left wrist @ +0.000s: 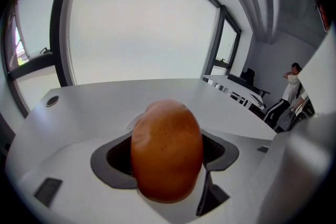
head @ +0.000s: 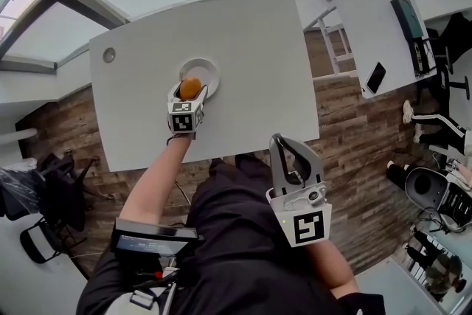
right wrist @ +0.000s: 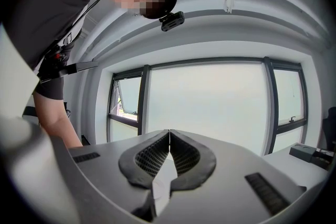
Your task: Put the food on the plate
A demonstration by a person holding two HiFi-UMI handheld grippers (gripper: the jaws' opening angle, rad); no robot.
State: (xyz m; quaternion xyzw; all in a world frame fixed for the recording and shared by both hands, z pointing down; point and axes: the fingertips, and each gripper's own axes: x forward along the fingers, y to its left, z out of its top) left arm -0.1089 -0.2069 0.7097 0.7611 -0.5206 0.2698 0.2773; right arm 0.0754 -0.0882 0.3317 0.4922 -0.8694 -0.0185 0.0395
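The pale grey worktop [head: 251, 70] fills the upper middle of the head view, and the white plate [head: 212, 67] sits on it left of centre. A second worktop [head: 354, 18] stands well to the right of the plate, across a strip of wooden floor [head: 346, 129], and carries a dark phone [head: 375, 77].

The left gripper [head: 190, 92] reaches in over the plate's near rim. Its jaws are closed on the food [head: 190, 87], an orange-brown oval that overlaps the near part of the plate. No view shows whether the food touches the plate. The left gripper view shows what the head view only hints at: the food [left wrist: 167, 149] stands upright between the two dark pads and fills the gap. It also shows a person [left wrist: 290, 86] standing far off beyond the worktops.

The right gripper [head: 279, 140] is off the worktop, well to the near right of the plate, over the person's lap. In its own view the right gripper [right wrist: 169, 132] has its jaws pressed together with nothing between them, pointing toward windows.
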